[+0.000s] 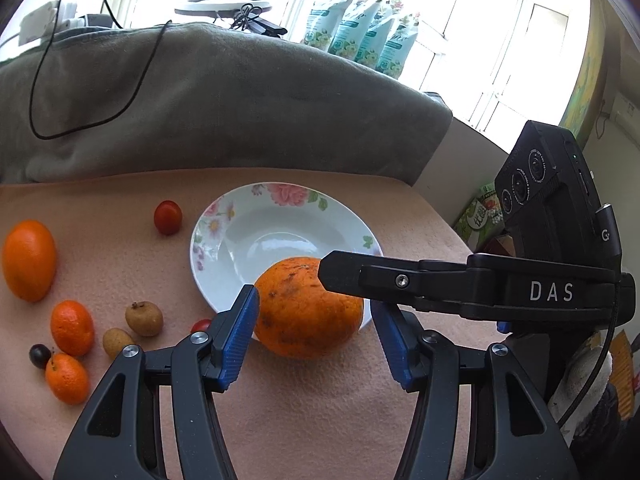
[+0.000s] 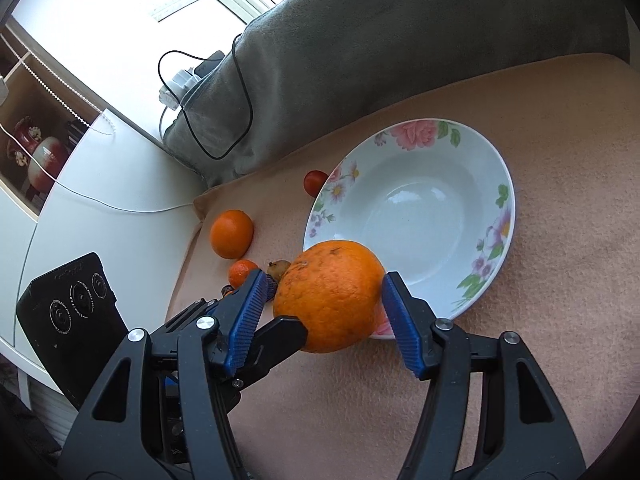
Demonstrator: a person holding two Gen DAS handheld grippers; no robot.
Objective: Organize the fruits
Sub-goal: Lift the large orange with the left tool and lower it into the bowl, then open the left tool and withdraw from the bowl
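Note:
A big speckled orange sits at the near rim of a white floral bowl on a peach cloth. My left gripper is open, its blue pads either side of the orange with gaps. My right gripper is open around the same orange; whether its right pad touches it I cannot tell. One of its fingers crosses the left wrist view. Loose fruit lies left: an orange, small mandarins, a cherry tomato, longans.
A grey blanket with a black cable banks up behind the cloth. Green floral bags stand by the window. A white cabinet lies left of the cloth in the right wrist view. A dark grape lies near the mandarins.

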